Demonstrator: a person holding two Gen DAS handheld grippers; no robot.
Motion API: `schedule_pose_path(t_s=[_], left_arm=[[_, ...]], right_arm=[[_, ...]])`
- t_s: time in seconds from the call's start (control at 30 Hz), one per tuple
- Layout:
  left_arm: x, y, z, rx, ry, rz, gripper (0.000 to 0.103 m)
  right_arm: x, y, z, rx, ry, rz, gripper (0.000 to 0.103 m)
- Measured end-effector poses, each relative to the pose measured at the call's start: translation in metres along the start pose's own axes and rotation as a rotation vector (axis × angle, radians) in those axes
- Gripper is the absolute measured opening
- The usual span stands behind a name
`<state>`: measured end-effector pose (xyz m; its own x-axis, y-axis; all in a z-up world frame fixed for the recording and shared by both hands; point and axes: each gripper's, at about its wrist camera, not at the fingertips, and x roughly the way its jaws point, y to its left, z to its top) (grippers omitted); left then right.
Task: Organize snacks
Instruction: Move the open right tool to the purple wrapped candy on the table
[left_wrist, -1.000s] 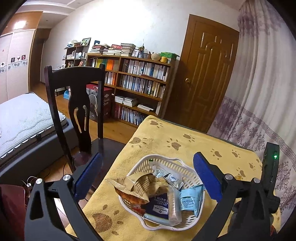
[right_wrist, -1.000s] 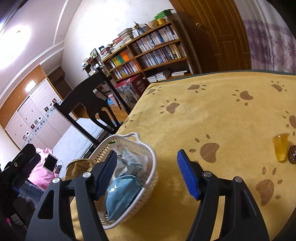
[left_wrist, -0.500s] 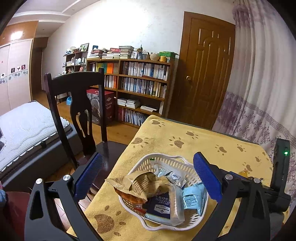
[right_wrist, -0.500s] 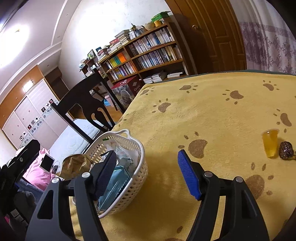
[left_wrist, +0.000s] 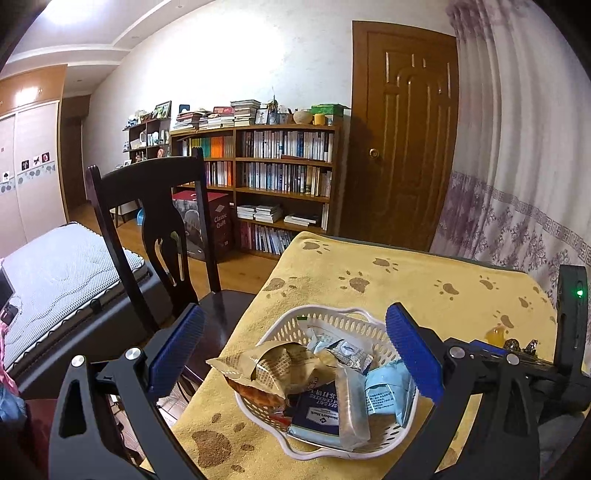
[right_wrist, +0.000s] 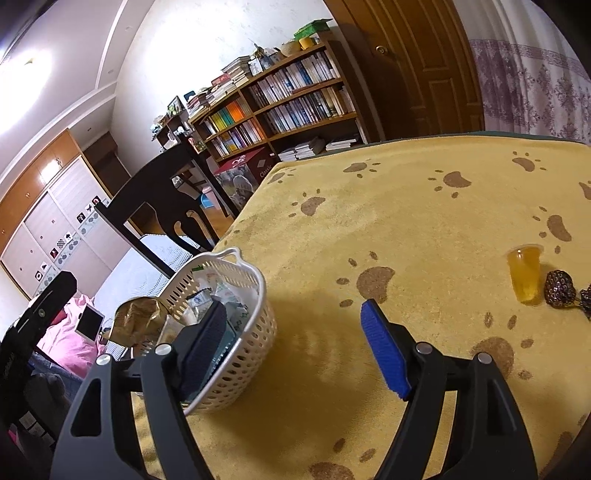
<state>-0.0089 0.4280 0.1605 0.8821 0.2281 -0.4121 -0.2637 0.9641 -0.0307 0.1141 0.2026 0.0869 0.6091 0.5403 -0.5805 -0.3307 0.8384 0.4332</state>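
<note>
Overall, we find a table under a yellow paw-print cloth (right_wrist: 406, 206), with a dark wooden chair (left_wrist: 147, 206) pushed up to its left edge. We note a white perforated basket (left_wrist: 284, 328) standing on the cloth near that edge, filled above its rim with snacks: a crumpled brown bag (left_wrist: 266, 365) lying open toward the chair side, a dark blue packet (left_wrist: 319, 410) with white lettering, a clear-wrapped bar (left_wrist: 351, 398) across it, a pale blue packet (left_wrist: 384, 391) against the right wall, and a small silver sachet (left_wrist: 351, 352) on top. What lies beneath these we cannot make out.

Well apart from the basket, a small cup of yellow jelly (right_wrist: 524, 273) lies on the cloth, with a dark round patterned sweet (right_wrist: 559, 288) just beside it; a further item is cut off at the picture's edge.

We record the left gripper (left_wrist: 291, 350) spread wide above the basket, holding nothing. The right gripper (right_wrist: 295, 350) is likewise spread and empty, its left finger (right_wrist: 203, 347) hiding part of the basket's contents.
</note>
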Motion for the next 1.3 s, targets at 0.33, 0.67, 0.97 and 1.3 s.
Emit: schedule_pose_path(t_s=[0.33,0.67,0.97,1.3], left_arm=[[0.001,-0.013,-0.003,0.031,0.007,-0.012,0.100],[0.003,-0.026,-0.007,0.068,0.024,-0.026,0.100],[0.005,-0.041,-0.013,0.117,0.038,-0.044,0.100],[0.003,-0.056,-0.020,0.167,0.043,-0.063,0.100]], right_arm=[[-0.007,-0.026,-0.011,0.005,0.009,-0.072,0.075],[-0.017,-0.074,-0.032,-0.013,0.029,-0.198,0.084],[-0.044,-0.133,-0.023,0.023,-0.009,-0.335,0.084],[-0.035,-0.163,0.022,-0.055,0.000,-0.385,0.083]])
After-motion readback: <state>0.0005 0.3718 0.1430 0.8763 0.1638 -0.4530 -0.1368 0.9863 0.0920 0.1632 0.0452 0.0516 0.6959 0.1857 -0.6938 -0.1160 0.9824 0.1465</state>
